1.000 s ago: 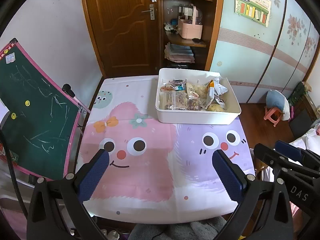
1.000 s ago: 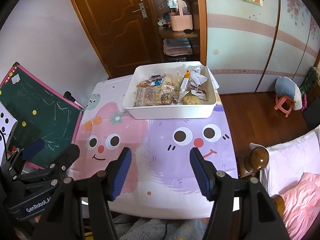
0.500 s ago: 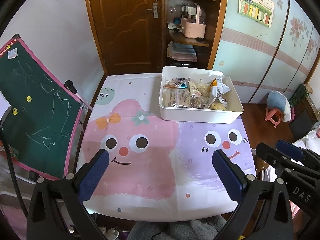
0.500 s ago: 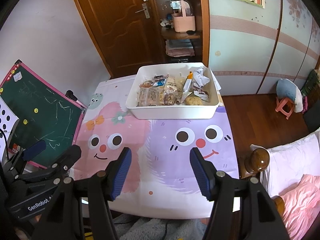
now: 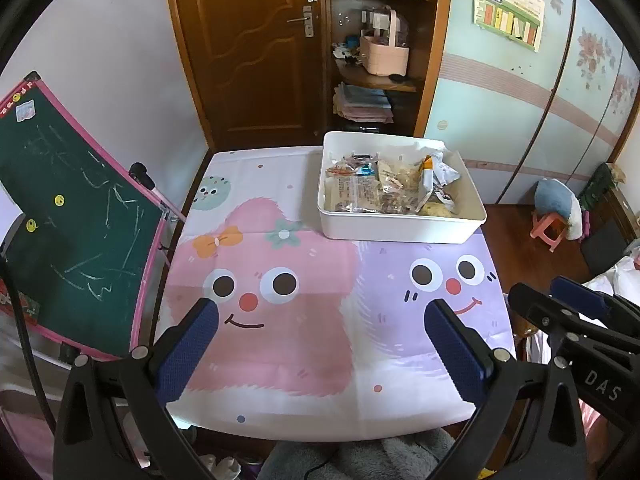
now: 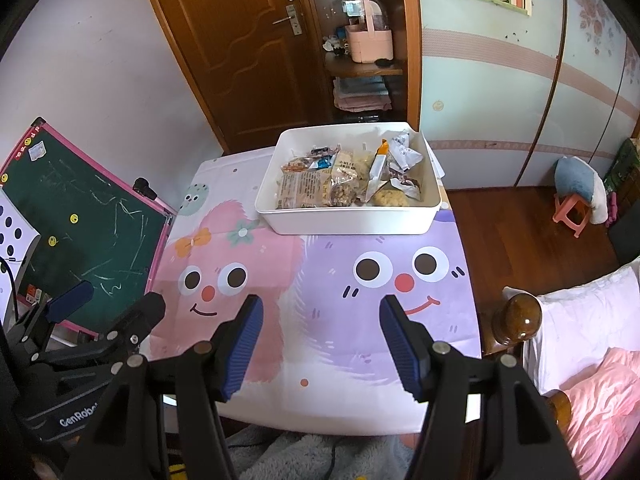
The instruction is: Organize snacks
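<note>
A white plastic bin stands at the far right of the table and holds several wrapped snack packets. It also shows in the right wrist view, with the snack packets inside. My left gripper is open and empty, above the table's near edge. My right gripper is open and empty, also at the near edge, well short of the bin. The right gripper's body shows at the right of the left wrist view.
The table wears a pink and purple cartoon cloth. A green chalkboard leans at the left. A brown door and shelf stand behind. A bedpost and pillow are at the right.
Both grippers have drawn back and up from the table a little, so the bin looks smaller and farther. Both stay open and empty.
</note>
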Demonstrator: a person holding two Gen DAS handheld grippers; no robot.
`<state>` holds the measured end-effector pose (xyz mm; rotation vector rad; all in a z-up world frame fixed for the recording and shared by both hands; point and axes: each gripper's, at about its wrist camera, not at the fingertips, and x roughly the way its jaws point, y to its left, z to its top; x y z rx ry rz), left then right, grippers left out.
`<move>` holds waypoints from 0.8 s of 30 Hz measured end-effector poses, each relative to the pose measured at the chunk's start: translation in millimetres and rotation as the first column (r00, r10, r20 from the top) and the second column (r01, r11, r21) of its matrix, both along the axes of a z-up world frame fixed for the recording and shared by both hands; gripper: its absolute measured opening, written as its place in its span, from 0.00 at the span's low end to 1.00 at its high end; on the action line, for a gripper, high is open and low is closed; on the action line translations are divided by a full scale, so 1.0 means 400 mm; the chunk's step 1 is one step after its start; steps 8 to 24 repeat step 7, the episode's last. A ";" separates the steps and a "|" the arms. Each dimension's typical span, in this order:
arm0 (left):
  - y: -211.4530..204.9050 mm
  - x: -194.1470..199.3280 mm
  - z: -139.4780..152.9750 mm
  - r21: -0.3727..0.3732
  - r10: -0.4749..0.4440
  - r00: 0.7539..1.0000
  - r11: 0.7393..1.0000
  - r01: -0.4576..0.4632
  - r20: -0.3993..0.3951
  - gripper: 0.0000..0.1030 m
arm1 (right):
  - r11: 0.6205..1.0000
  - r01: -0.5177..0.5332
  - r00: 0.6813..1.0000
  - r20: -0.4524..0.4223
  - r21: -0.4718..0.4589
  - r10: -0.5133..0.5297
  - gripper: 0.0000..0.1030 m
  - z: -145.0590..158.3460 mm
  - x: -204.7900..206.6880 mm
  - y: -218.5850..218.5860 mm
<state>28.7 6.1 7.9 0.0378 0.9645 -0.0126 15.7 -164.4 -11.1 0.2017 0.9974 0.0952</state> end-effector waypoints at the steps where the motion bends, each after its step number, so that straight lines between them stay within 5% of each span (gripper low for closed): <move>1: 0.003 -0.001 -0.002 0.001 -0.002 1.000 1.000 0.002 0.000 0.99 | 1.000 0.000 1.000 0.000 0.000 0.000 0.59 -0.001 -0.001 0.000; 24: 0.005 0.002 -0.007 0.004 -0.008 1.000 1.000 0.008 -0.010 0.99 | 1.000 -0.002 1.000 -0.001 0.001 0.002 0.59 -0.003 -0.004 0.002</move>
